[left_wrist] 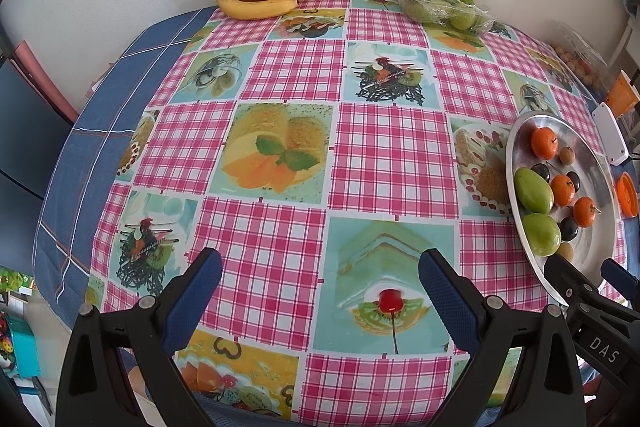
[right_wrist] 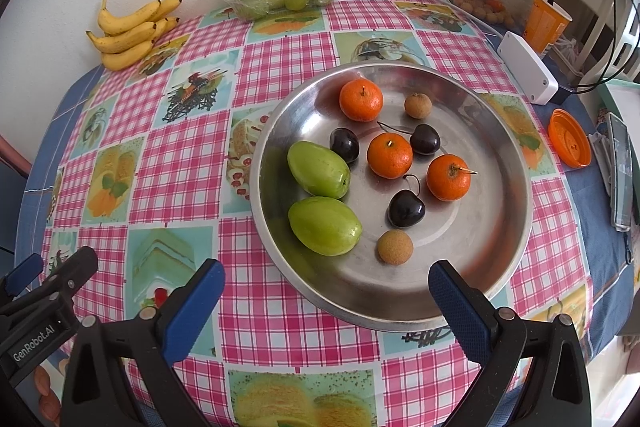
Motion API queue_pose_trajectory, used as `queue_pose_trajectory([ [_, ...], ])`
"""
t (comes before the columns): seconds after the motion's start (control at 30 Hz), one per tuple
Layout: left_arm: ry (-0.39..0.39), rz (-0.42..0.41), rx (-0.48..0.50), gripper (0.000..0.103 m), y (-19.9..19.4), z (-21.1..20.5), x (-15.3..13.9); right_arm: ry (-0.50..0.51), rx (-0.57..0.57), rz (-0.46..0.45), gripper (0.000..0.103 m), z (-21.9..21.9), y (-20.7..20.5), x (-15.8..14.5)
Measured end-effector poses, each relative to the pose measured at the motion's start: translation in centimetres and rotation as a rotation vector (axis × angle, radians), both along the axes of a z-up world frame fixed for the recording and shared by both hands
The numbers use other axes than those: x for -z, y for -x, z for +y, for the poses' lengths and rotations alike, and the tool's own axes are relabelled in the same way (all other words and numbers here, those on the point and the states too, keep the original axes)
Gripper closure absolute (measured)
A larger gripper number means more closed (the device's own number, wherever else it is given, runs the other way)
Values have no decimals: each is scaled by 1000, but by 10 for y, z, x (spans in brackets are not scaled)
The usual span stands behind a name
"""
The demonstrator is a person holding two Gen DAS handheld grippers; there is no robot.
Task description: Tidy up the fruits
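1. Your right gripper [right_wrist: 326, 307] sits nearest the lens, its blue-padded fingers spread wide and holding nothing, just short of the near rim of the round silver metal dish [right_wrist: 516, 163].
2. Straight ahead between those fingers lie the small tan rough-skinned fruit [right_wrist: 395, 247] and, to its left, the nearer glossy green oval fruit [right_wrist: 325, 225], long axis running left to right across your approach.
3. Beyond them the dish holds a second green oval fruit [right_wrist: 319, 169], three orange mandarins, three dark cherries and another tan fruit, all whole.
4. Your left gripper [left_wrist: 320, 299] hangs empty and spread over the pink checked tablecloth [left_wrist: 280, 247], the dish well off to its right, so the right hand looks better placed.
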State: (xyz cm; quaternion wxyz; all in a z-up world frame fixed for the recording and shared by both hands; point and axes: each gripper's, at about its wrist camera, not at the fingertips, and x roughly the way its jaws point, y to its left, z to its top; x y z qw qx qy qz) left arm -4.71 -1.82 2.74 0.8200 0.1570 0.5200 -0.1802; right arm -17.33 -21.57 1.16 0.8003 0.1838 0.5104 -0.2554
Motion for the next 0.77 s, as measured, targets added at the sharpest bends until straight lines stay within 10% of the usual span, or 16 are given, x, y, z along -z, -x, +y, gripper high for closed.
queue_pose_trajectory([
  [0.77, -3, -10, -11, 4, -1, 3, -2, -19, 10, 12, 0, -6, -3, 2],
])
